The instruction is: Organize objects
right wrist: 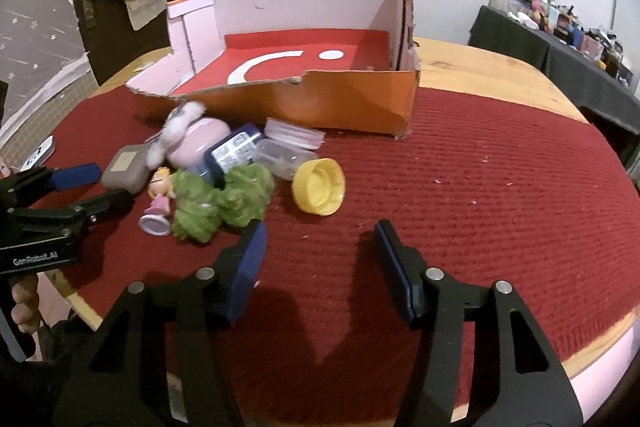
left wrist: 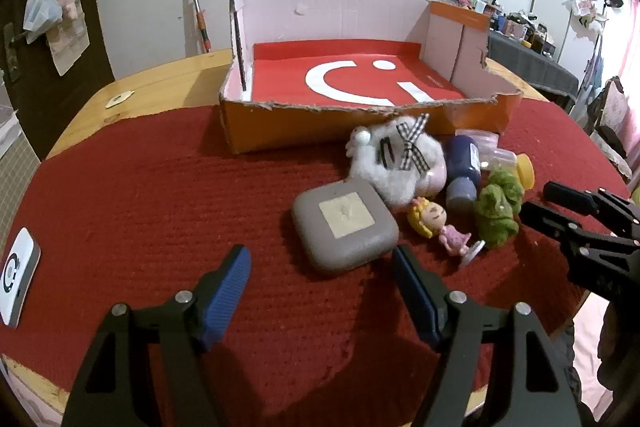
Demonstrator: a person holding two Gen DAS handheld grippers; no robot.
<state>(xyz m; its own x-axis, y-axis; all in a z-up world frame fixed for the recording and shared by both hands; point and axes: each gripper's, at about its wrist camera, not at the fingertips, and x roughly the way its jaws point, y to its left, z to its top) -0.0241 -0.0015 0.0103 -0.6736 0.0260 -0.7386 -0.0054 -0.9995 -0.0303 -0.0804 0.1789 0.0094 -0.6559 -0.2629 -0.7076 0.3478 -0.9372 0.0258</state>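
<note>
Cluttered room with white walls; a wooden counter [left wrist: 168,83] covered by a red knitted cloth [left wrist: 160,195] carries an open orange cardboard box with a red smiley-print floor [left wrist: 352,79], nothing yet inside. The things to organize lie heaped just in front of the box: a grey rounded-square case with a pale centre patch [left wrist: 345,225], a white fluffy plush with a checked ribbon bow [left wrist: 398,159], a small blonde doll in a pink dress [left wrist: 438,225], a green fuzzy clump [left wrist: 498,209], a dark blue bottle lying on its side [left wrist: 462,169], a clear plastic lidded container [right wrist: 294,137] and a yellow plastic cap lying on its side, hollow toward the camera [right wrist: 319,187]. The left tool [left wrist: 320,287] hovers with jaws spread wide, empty, just short of the grey case; the right tool [right wrist: 320,263] is likewise spread and empty, near the yellow cap and green clump. Judged step: first pick. The case is rigid, flat and free at its near edge; centre the jaws across its width and lower until the pads straddle its sides, since the doll touches its right corner and may be dragged. The cap's thin rim suits a pinch across one wall
</note>
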